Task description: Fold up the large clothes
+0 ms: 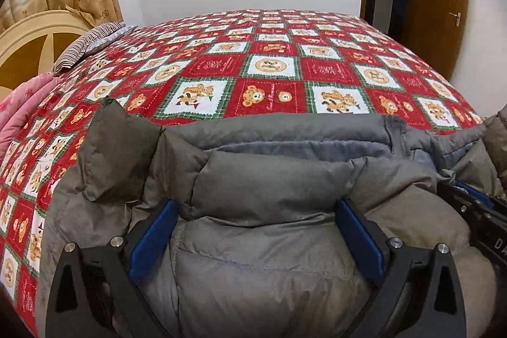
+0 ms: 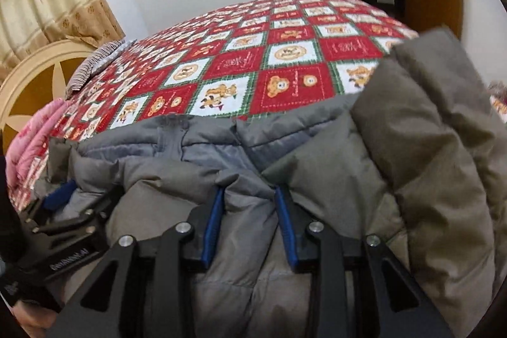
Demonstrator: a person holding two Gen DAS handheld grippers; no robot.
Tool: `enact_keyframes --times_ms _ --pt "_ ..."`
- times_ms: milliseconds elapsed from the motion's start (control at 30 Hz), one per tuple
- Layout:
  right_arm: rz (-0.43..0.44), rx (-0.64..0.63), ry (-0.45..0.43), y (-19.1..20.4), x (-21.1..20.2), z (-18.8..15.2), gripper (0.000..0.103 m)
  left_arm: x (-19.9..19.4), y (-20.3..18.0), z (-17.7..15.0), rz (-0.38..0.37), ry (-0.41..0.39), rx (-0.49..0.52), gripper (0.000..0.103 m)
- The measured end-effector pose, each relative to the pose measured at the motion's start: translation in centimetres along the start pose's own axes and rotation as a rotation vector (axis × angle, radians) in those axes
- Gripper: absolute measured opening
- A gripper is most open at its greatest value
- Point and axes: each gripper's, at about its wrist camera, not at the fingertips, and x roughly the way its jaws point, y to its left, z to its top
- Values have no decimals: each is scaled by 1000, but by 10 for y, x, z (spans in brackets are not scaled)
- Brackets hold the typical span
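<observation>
The jacket [image 1: 269, 179], grey and padded, lies bunched on the near edge of the bed [image 1: 272, 65], its far hem crossing the red-and-white bear squares of the cover; a lighter grey lining shows along that far side. The left gripper [image 1: 256, 205] stands spread wide, its blue pads [image 1: 152, 236] set either side of a thick puffy roll of the jacket, which fills the gap between them; whether they press it or only flank it I cannot tell. The right gripper [image 2: 247, 195] is much narrower, its pads pinching a gathered ridge of the jacket between them; right of that ridge a big fold of the jacket rises and blurs. On the bed's left end lie a striped pillow [image 1: 92, 43] and pink bedding [image 1: 22, 106], with a cream headboard [image 1: 35, 40] behind them; beyond the bed's right corner stands a brown door [image 1: 440, 5].
</observation>
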Motion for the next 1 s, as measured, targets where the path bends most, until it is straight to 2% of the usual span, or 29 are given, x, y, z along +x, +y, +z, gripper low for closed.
enact_keyframes --times_ms 400,500,533,633,667,733,800,1000 --pt "-12 3 46 2 3 8 36 16 -2 -5 12 42 0 102" --pt "3 57 -43 -12 -21 19 36 16 -2 -5 12 42 -1 102" --pt "-17 87 -74 -24 -29 24 36 16 -2 -5 12 43 -1 102" --pt "-136 99 -70 -51 -30 29 34 17 -2 -4 13 42 1 102" --pt "-184 90 -62 -60 -28 28 32 17 -2 -4 12 42 0 102" --pt "-194 106 -51 -80 -23 21 20 17 -2 -4 10 41 -1 102" --pt "-196 134 -55 -91 -19 17 1 17 -2 -4 8 40 -1 102" --pt "-151 217 -73 -106 -17 13 0 18 -1 -4 2 42 -3 102"
